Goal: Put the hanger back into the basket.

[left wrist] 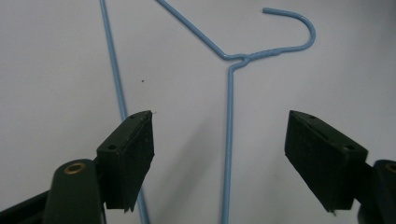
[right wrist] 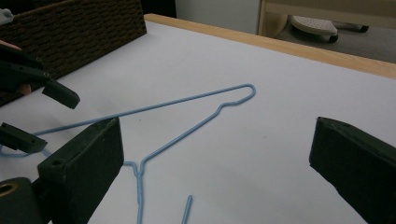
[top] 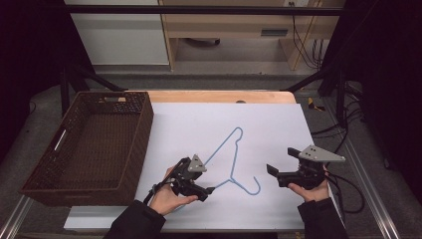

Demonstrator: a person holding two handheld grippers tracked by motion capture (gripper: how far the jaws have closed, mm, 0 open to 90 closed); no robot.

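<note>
White sheet (top: 224,119) over wooden table (top: 219,95), basket (top: 89,144) at left, shelving behind — blue hanger (top: 231,159) flat between 2 grippers, left (top: 208,193) and right (top: 271,170), both jaws apart.

We see a wooden table (top: 219,96) whose top is almost wholly covered by a white sheet (top: 189,124); only a strip of bare wood shows along the far edge. Taking the sheet as our landmark, a dark brown woven basket (top: 89,144) rests on its left margin and overhangs that side. A light blue wire hanger (top: 232,159) lies flat near the sheet's middle, towards the near edge, its hook (left wrist: 299,28) pointing to the near right and one shoulder bend (right wrist: 247,91) towards the far edge.
</note>
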